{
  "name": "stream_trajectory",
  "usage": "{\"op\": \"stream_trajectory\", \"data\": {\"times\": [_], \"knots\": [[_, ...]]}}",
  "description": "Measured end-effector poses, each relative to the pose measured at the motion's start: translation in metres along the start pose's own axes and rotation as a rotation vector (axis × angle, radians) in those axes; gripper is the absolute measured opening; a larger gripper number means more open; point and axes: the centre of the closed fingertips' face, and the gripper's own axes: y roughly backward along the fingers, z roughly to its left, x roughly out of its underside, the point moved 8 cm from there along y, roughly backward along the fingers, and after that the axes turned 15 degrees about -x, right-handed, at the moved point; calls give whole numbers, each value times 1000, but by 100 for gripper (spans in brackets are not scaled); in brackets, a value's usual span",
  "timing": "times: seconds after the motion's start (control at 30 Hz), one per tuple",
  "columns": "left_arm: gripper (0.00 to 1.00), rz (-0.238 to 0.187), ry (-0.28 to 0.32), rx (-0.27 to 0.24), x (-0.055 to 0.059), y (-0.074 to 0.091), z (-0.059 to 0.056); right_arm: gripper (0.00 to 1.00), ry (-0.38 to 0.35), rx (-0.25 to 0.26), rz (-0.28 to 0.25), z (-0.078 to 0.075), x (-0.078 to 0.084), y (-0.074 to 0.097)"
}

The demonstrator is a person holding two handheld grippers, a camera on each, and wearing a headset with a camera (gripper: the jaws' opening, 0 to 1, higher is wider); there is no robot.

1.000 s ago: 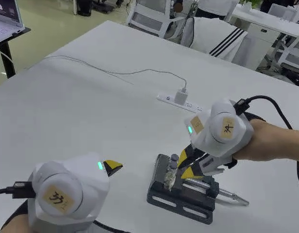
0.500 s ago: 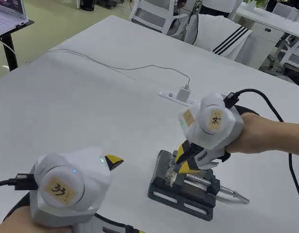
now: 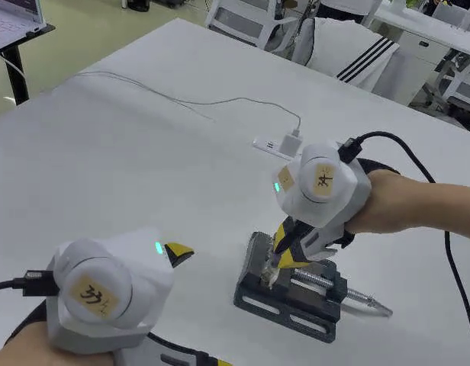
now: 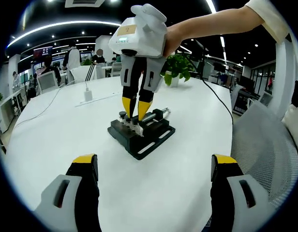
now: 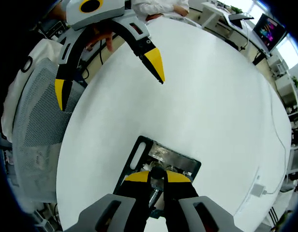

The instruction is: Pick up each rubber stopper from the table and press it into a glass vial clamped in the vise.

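Right gripper view: we see the right gripper [image 5: 157, 177] with its fingers closed on a dark rubber stopper [image 5: 156, 172], directly over the vise [image 5: 138, 153] on the white counter [image 5: 212, 96]. Head view: a glass vial [image 3: 271, 277] sits clamped in the vise, just under those fingers. Left gripper view: the left gripper [image 4: 154, 163] hovers near the vise, fingers spread wide, nothing between them.

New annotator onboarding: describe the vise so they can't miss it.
On the white table, look under the right gripper. The vise is the one dark, blocky metal base, a silver screw handle sticking out; the power strip behind is white and flat.
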Motion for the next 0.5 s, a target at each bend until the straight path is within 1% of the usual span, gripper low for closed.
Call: {"op": "stream_trajectory", "data": {"times": [0.3, 0.33, 0.5], "knots": [[96, 0, 1, 6, 0, -2, -1, 4, -13, -6, 22, -1, -2, -1], [96, 0, 4, 7, -1, -2, -1, 4, -24, -7, 21, -1, -2, -1], [95, 0, 3, 6, -1, -2, 0, 4, -33, -7, 33, -1, -3, -1]]}}
